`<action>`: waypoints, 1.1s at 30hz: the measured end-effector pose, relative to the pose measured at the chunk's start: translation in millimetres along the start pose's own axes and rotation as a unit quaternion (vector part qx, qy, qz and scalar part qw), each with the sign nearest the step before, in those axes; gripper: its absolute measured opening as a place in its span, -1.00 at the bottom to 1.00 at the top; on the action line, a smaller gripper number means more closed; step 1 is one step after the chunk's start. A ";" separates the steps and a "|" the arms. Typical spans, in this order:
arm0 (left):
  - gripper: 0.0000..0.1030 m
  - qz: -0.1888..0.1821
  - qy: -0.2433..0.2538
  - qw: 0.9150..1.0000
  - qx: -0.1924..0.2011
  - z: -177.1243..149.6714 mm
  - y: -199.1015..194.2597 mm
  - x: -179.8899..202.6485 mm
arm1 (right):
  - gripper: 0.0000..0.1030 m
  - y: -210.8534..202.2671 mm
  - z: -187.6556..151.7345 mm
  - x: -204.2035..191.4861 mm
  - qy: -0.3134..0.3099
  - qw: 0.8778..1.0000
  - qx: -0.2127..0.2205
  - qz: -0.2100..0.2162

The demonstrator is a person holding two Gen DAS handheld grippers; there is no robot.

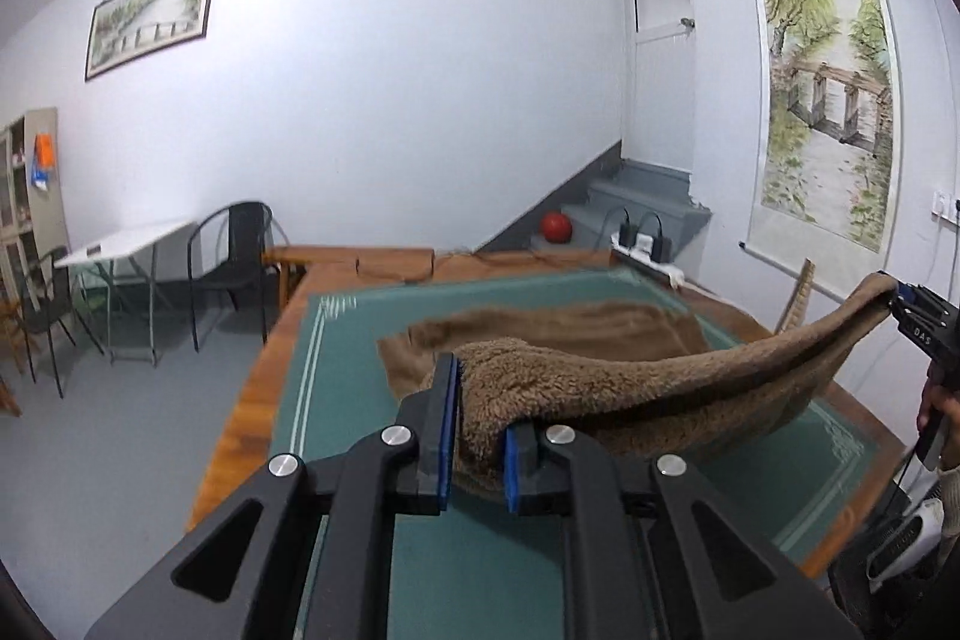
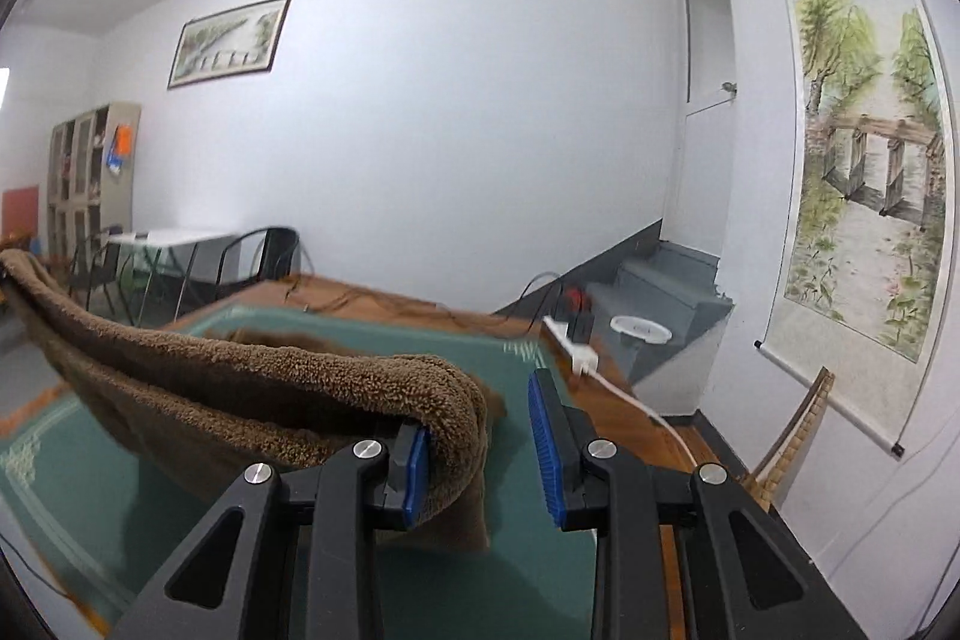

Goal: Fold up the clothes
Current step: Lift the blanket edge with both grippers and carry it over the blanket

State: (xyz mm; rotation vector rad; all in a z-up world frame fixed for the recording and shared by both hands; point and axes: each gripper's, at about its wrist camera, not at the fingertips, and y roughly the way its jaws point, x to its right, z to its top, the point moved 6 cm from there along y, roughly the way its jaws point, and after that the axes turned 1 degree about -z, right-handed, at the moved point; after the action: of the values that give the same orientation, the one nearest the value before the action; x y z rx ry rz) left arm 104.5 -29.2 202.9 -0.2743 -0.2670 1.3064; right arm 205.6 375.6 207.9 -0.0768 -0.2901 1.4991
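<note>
- Brown fleece garment (image 1: 600, 376) is hanging stretched between both claws, its far part lying on the green counter (image 1: 336, 400)
- left claw (image 1: 477, 436) is clenching one bunched corner
- right claw (image 2: 486, 451) is standing spread, cloth draping over its left finger (image 2: 414, 472) only

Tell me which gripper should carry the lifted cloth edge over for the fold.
Left, probably. The left gripper is clamped on the cloth, which fills its jaws. The right gripper stands open, the cloth merely draped over one finger, so it could slip off.
</note>
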 end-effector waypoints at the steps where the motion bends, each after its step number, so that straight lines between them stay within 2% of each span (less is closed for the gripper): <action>1: -0.69 0.001 -0.001 1.000 0.002 9.1 7.1 -0.8 | -0.40 8.6 7.6 1.5 0.004 1.000 0.002 -0.002; 11: -0.69 0.022 -0.032 0.999 -0.012 76.6 104.3 -26.6 | -0.40 96.9 65.6 6.9 0.027 1.000 0.004 -0.013; 19: -0.69 0.048 -0.056 0.995 -0.067 93.8 226.8 -47.8 | -0.40 215.8 85.2 2.7 0.038 0.998 -0.032 -0.024; 23: -0.69 0.064 -0.055 0.991 -0.106 84.2 291.7 -54.8 | -0.40 284.3 68.2 0.1 0.051 0.996 -0.071 -0.025; 28: -0.69 0.088 -0.052 0.983 -0.152 61.9 369.2 -64.2 | -0.40 360.3 31.7 -5.7 0.066 0.990 -0.125 -0.027; 33: -0.69 0.107 -0.058 0.971 -0.204 27.7 422.4 -74.1 | -0.40 417.9 -9.1 -9.1 0.080 0.979 -0.184 -0.022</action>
State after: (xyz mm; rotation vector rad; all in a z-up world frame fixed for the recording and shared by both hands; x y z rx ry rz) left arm -306.1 0.9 79.8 -0.5898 -0.6222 1.4762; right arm -198.3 399.8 102.4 -0.4812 -0.4323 1.3712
